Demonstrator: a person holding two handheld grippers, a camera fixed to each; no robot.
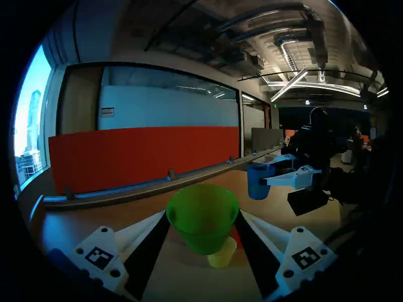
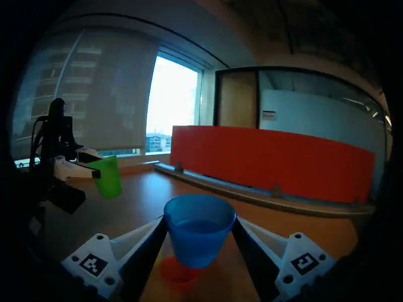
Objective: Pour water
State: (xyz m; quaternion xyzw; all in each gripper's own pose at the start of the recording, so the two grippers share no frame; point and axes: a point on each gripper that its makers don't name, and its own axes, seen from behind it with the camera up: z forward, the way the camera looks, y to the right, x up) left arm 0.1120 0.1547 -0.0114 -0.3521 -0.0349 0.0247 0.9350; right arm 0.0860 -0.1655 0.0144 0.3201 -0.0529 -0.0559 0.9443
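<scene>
The pouring has not started yet, I think. Both cups stand straight up and neither one tips.

The left claw (image 1: 202, 214) pinches the green cup (image 1: 202, 224) from both sides, one finger at 9 o'clock and one at 3 o'clock. The cup is up in the air, off the table (image 1: 201, 284). A little yellow cup (image 1: 222, 254) stands on the table under it, at about 5 o'clock. I cannot tell if anything is in the green cup.

The right claw (image 2: 199, 224) pinches the blue cup (image 2: 199, 236) the same way, a finger pressed on each side. There seems to be water (image 2: 198, 226) in it, because a darker line shows part of the way up. A small orange cup (image 2: 177, 272) stands on the table below it, at about 7 o'clock.

The two claws face each other across the table, and both are held level. In the left gripper view the blue cup is farther off at 2 o'clock from the green one. In the right gripper view the green cup is at 10 o'clock from the blue one. The cups are well apart.

So the picking up looks done. What is left is the big part: bring the two cups close, then tip one over the other so the water runs in - slowly, or it could splash on the table
</scene>
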